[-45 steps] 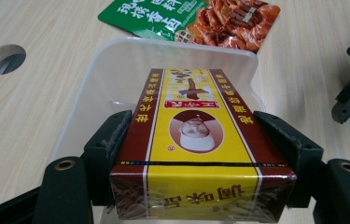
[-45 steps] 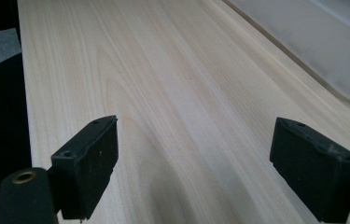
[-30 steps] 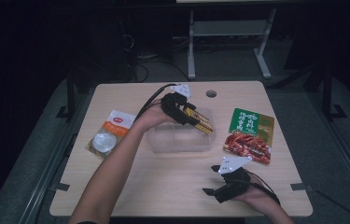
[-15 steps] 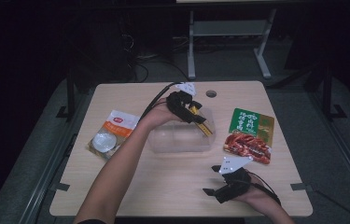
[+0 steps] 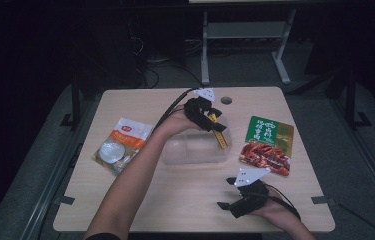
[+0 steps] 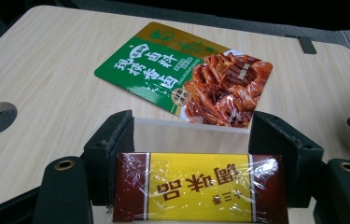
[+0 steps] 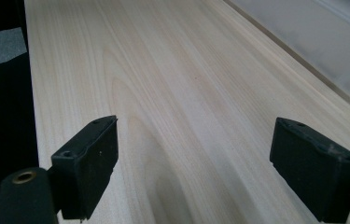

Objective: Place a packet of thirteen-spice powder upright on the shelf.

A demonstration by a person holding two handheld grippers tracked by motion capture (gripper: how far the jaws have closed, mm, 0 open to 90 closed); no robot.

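Yellow-and-brown packet (image 6: 199,192) sits clamped between the jaws of the left gripper (image 5: 210,119), held above the right end of a clear tub (image 5: 195,149) at the middle of the table (image 5: 175,200). Just right of the tub lies a green-and-red pouch (image 5: 267,143); well to the left, a white-and-orange pouch (image 5: 122,144). Near the table's near right edge, the right gripper (image 5: 230,207) rests low over bare wood, jaws spread wide with nothing between them.
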